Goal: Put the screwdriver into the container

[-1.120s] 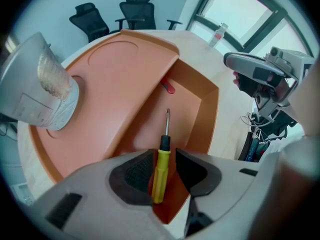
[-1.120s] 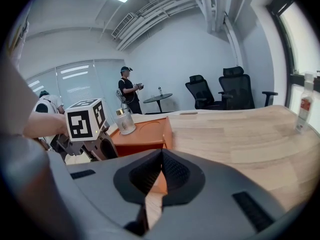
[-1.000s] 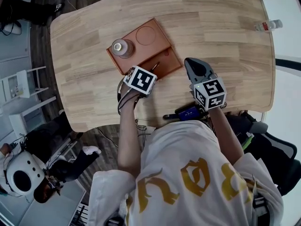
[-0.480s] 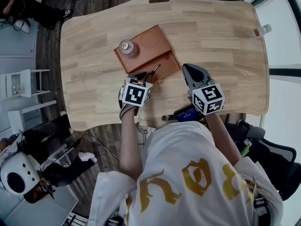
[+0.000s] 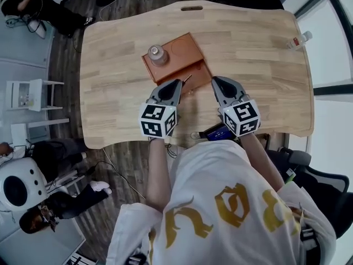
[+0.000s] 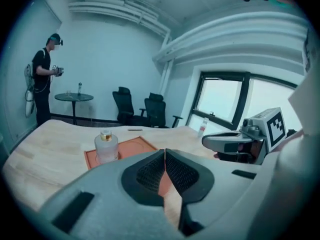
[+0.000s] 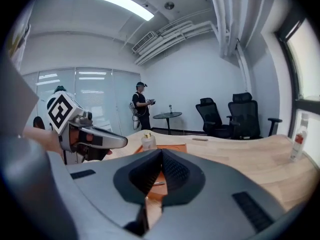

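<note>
- Our left gripper point(image 6: 165, 156) has just been closing its jaws; they meet pad to pad with nothing between them. Our right gripper point(image 7: 161, 156) is likewise pressed together and empty.
- The thin dark screwdriver point(image 5: 186, 79) lies just beyond and below the left jaws' tips. It seems to rest in the near compartment of the reddish-brown rectangular tray point(image 5: 185, 54).
- We judge the placing done, so we should pull away upward, clear of the tray's rim, without nudging the tool.
- Farther ahead of the jaws, a clear gold-capped bottle point(image 5: 157, 54) stands on the tray.
</note>
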Demonstrator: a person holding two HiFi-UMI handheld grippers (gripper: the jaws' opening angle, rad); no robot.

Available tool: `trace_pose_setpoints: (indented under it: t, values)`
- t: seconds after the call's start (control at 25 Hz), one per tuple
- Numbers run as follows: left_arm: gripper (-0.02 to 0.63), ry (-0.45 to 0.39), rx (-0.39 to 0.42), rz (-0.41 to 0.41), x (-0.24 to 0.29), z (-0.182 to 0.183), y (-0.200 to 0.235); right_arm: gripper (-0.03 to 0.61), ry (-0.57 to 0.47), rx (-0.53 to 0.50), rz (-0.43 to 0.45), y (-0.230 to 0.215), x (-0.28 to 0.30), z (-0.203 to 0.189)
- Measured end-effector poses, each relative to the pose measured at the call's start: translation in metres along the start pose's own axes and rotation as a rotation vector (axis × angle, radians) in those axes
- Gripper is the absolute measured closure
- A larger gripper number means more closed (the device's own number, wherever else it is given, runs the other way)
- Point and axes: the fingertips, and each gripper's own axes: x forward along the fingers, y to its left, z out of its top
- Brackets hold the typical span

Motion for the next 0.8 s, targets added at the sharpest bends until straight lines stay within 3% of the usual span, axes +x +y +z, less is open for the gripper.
trace_pose_setpoints:
  t: [0.16,0.36,0.6,0.8]
  values:
    - [0.603,-0.082,0.025,0.037,-0.014,0.015,-0.006,0.569,-0.037,-0.040,-0.011,0.002,-0.005,0.017]
    - [0.604,-0.167,-0.016,0.035,-0.028,0.019,-0.013,0.569,-0.042,-0.076,-0.032,0.005,-0.015,0.016]
    - [0.604,-0.173,0.025,0.131,-0.032,0.016,-0.002,0.569,-0.039,-0.078,-0.032,-0.001,-0.016,0.013]
    - [0.604,-0.165,0.026,0.158,-0.032,0.012,0.000,0.569,-0.045,-0.058,-0.030,-0.004,-0.015,0.013]
